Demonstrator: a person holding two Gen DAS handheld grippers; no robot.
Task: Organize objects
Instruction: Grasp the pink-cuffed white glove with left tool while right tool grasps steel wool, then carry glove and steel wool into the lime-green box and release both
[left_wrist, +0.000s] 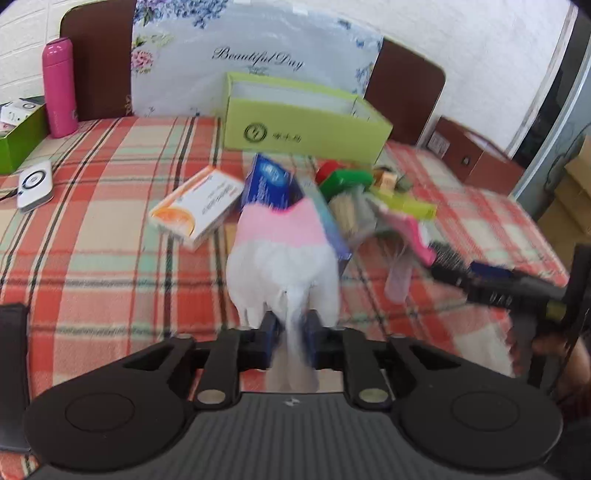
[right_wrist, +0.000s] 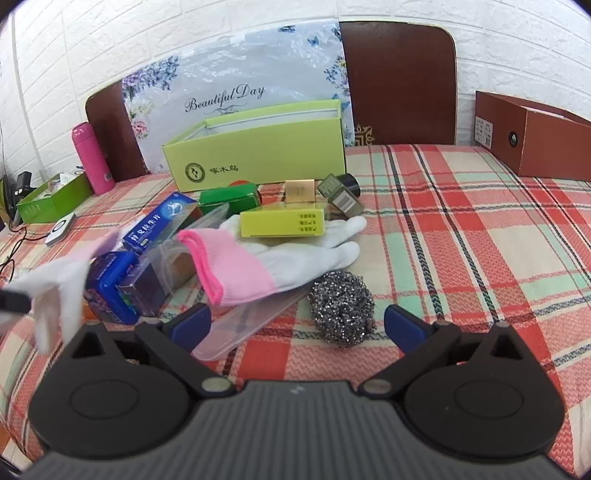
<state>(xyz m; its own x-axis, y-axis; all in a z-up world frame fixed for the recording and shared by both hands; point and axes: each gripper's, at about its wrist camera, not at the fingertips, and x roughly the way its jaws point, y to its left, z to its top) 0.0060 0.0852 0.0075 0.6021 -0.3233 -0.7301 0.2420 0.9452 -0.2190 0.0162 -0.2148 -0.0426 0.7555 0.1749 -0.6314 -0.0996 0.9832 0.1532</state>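
Observation:
My left gripper (left_wrist: 291, 328) is shut on the fingers of a white glove with a pink cuff (left_wrist: 284, 254), which is lifted above the plaid tablecloth; it shows blurred at the left of the right wrist view (right_wrist: 55, 280). A second, matching glove (right_wrist: 266, 258) lies flat on the cloth with a yellow-green carton (right_wrist: 282, 223) on its palm. My right gripper (right_wrist: 297, 326) stands open and low over the cloth, with a steel scourer (right_wrist: 341, 310) just ahead, between its fingers, and nothing held. An open lime-green box (right_wrist: 258, 147) stands at the back.
Small cartons crowd the middle: blue boxes (right_wrist: 159, 225), a green one (right_wrist: 229, 195), an orange-white one (left_wrist: 195, 206), a clear plastic case (right_wrist: 251, 321). A pink bottle (right_wrist: 92, 162) and a green tray (right_wrist: 51, 199) stand at the left. A brown box (right_wrist: 535, 136) is at the right.

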